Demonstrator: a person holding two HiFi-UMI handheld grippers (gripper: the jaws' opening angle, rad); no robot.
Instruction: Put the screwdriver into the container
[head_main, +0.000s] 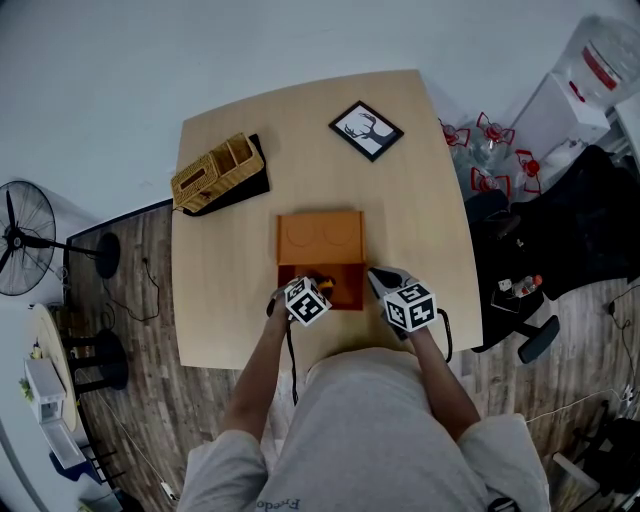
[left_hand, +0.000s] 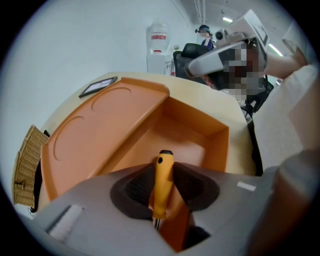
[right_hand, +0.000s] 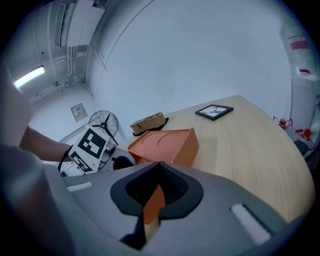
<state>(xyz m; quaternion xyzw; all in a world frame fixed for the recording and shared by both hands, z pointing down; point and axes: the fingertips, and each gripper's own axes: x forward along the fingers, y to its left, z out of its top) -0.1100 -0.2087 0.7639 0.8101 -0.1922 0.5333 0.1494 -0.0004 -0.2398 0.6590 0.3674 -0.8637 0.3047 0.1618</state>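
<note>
The release step is judged in hand. The screwdriver (left_hand: 162, 192) is seen loose between the spread jaws of the left gripper (left_hand: 165, 172), at the container's (left_hand: 200, 125) 6 o'clock edge. The right gripper (right_hand: 159, 192) is clenched on the container's wall at 4 o'clock. Next, a clean drop into the tray is called for, then the left gripper is to be lifted clear.

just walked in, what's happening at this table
A person works two handheld grippers at a wooden table. The left gripper hovers over the open orange container, with a yellow screwdriver between its spread fingers, not yet lying inside. The right gripper appears to be clamped on an edge of the container, steadying it.
</note>
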